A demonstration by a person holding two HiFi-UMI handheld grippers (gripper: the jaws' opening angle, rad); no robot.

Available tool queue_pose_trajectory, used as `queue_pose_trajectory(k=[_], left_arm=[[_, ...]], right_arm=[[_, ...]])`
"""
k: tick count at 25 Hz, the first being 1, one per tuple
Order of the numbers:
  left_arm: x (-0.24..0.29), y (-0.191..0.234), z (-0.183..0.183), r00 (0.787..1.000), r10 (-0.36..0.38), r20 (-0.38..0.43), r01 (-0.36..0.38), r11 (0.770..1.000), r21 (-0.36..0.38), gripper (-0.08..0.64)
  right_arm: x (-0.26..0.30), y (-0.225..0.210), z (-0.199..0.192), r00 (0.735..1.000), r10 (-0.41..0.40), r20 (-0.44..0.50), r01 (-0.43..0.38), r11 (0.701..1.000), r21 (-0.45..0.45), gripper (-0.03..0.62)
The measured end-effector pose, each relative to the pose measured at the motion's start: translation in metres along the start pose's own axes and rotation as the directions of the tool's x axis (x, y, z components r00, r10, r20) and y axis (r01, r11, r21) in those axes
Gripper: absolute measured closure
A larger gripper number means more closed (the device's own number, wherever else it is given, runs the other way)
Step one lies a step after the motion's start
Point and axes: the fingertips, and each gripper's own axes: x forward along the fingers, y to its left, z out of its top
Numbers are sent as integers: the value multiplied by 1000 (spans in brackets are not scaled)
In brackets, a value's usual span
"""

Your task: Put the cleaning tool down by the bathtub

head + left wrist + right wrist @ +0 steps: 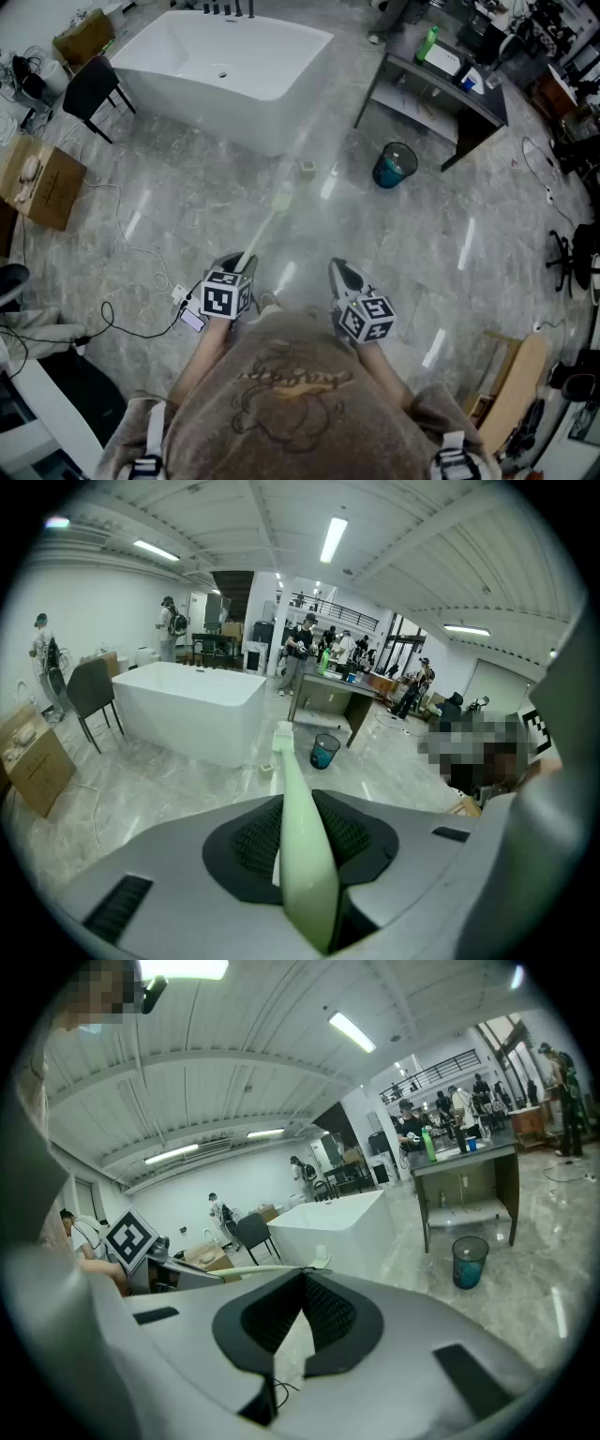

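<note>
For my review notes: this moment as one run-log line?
left tool: shut on green brush | right tool: shut, empty | bathtub: ahead, untouched

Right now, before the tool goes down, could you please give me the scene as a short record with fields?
left tongs: shut on the cleaning tool, a long pale green brush whose head points toward the bathtub
right tongs: tips together, nothing between them
bathtub: white, ahead of the person, apart from the tool
teal bin: stands right of the bathtub in the head view
task state: tool held up, not yet put down
</note>
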Motion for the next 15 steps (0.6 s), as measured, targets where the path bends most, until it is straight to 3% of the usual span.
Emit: queue_pose_trajectory(k=[15], left_arm=[[18, 46, 16, 998, -66, -1, 66, 996, 54, 460]], right_arm=[[33, 4, 4, 995, -89, 53, 88, 996, 17, 594]])
